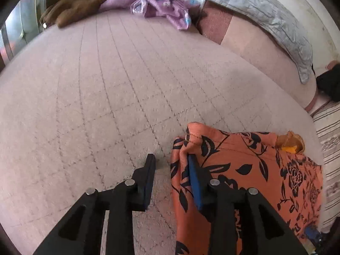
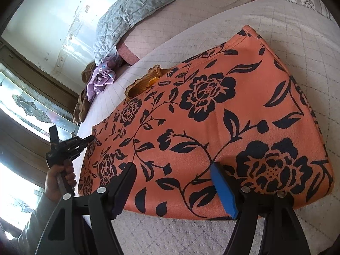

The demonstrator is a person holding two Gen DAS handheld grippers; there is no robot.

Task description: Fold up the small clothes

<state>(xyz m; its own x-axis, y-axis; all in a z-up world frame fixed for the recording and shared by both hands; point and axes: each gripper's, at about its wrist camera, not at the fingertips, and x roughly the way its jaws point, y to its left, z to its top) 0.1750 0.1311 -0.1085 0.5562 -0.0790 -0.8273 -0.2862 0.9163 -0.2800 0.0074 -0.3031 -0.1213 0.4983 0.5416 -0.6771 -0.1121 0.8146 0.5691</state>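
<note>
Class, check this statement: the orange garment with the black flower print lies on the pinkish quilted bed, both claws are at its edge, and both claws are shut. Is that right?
One detail is wrong: the claws are open, not shut. The left wrist view shows the left claw spread at the orange garment's edge; the right wrist view shows the right claw spread wide over the cloth. The garment does lie on the pinkish quilted bed.

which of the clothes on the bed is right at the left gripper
The orange floral garment; the left gripper sits open at its edge. The purple garment and brown one lie at the far end.

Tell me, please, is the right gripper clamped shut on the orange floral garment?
No, the right gripper stands wide open over the orange floral garment, its fingers spread apart with cloth showing between them.
</note>
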